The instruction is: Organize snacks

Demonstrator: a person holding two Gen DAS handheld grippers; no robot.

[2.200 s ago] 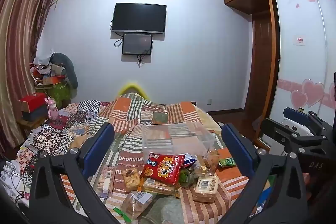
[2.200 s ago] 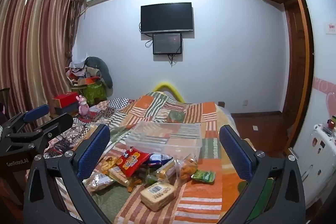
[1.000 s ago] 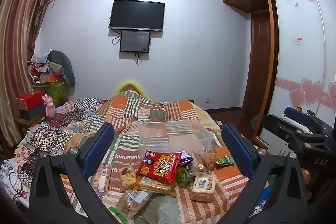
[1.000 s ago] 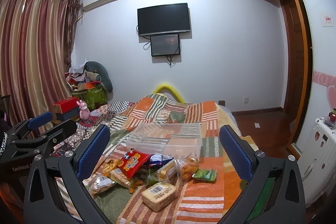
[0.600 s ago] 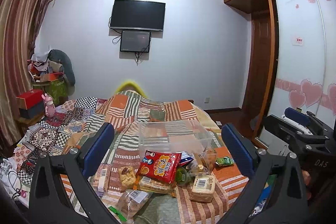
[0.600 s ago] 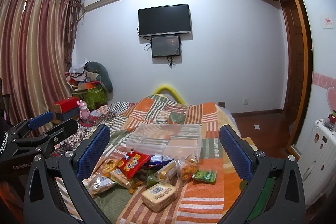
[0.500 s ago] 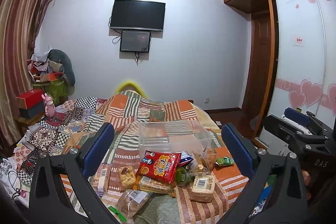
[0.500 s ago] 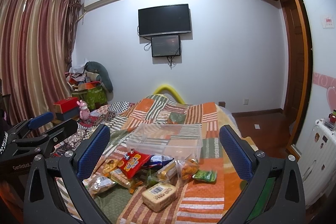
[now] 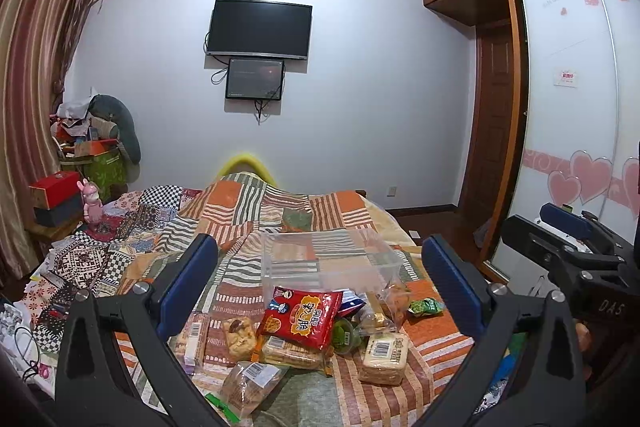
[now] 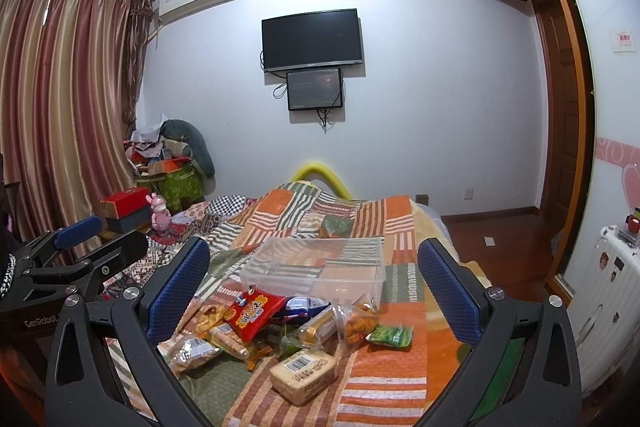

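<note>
The left gripper [image 9: 320, 279] and the right gripper [image 10: 314, 277] are both spread wide and hold nothing; each hangs above the near end of the bed [image 10: 384, 379], with the snack pile framed between its blue pads. The snacks lie in a loose heap at lower centre of both views: a red bag [image 9: 301, 315] rests on top of other packets, a pale wrapped block [image 10: 303, 373] sits nearest the camera, and a small green packet [image 10: 389, 335] lies apart on the right. Risk: the packets overlap, so closing on one is likely to drag or tip its neighbours, and the soft, uneven quilt may let a thin bag slide away from the pads. Crinkled film may also slip under a light grip. The clear plastic bin [image 9: 326, 261] stands just behind the heap, upright and open-topped; nothing is visible inside it.
</note>
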